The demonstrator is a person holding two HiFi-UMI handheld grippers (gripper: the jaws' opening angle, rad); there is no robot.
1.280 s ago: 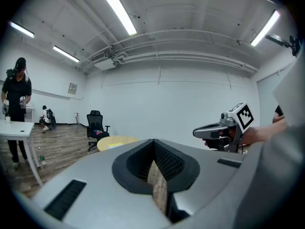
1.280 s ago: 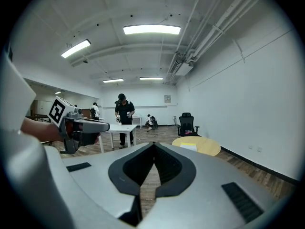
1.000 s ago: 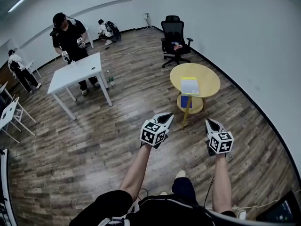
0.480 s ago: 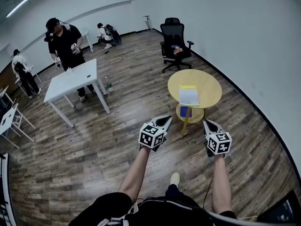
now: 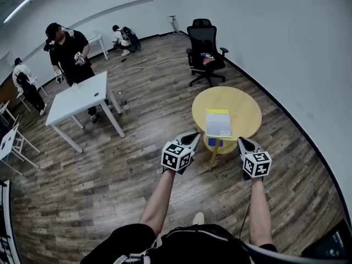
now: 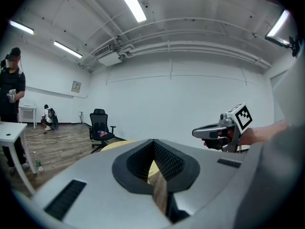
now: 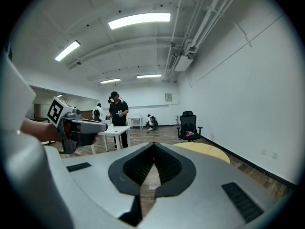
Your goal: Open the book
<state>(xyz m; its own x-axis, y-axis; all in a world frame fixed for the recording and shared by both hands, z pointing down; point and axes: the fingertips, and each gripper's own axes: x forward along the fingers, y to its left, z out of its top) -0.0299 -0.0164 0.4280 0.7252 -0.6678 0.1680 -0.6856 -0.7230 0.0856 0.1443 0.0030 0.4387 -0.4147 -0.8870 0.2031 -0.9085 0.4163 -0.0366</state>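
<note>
A closed book with a pale cover and a yellow strip along its far edge lies flat on the round yellow table. Both grippers hang in the air just short of the table's near edge, pointing toward it. My left gripper is shut and holds nothing, left of the book. My right gripper is shut too, also with nothing in it, right of the book. In the left gripper view the shut jaws face the table, with the right gripper alongside. The right gripper view shows its jaw tips together before the tabletop.
A black office chair stands beyond the yellow table, near the white wall. A white table stands at the left with a person behind it. Under the yellow tabletop a lower shelf holds something blue. Wooden floor lies all around.
Both grippers have moved forward together. The yellow table and the book now lie much nearer to them. Both pairs of jaws stayed shut.
</note>
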